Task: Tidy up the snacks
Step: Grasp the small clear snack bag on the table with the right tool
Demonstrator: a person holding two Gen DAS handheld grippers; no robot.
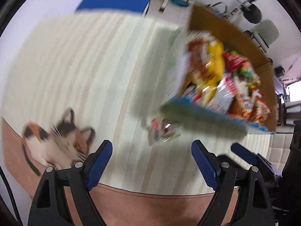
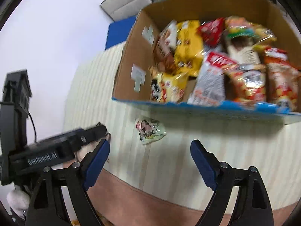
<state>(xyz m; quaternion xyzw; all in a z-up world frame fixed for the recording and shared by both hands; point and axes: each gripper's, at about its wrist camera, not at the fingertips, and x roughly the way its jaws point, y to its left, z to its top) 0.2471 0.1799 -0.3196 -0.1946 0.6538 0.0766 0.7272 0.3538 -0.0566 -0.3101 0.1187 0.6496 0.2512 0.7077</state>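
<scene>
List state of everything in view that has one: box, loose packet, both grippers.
cardboard box: open-topped, full of snack bags
loose snack packet: flat on the striped mat, outside the box
left gripper: open, nothing between the fingers
right gripper: open, nothing between the fingers

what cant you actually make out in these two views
- Left wrist view: motion blur smears the snack bags in the cardboard box; no labels legible.
- Right wrist view: the box's right end runs out of frame.
- Small packet on the striped mat: print too small to read.
</scene>
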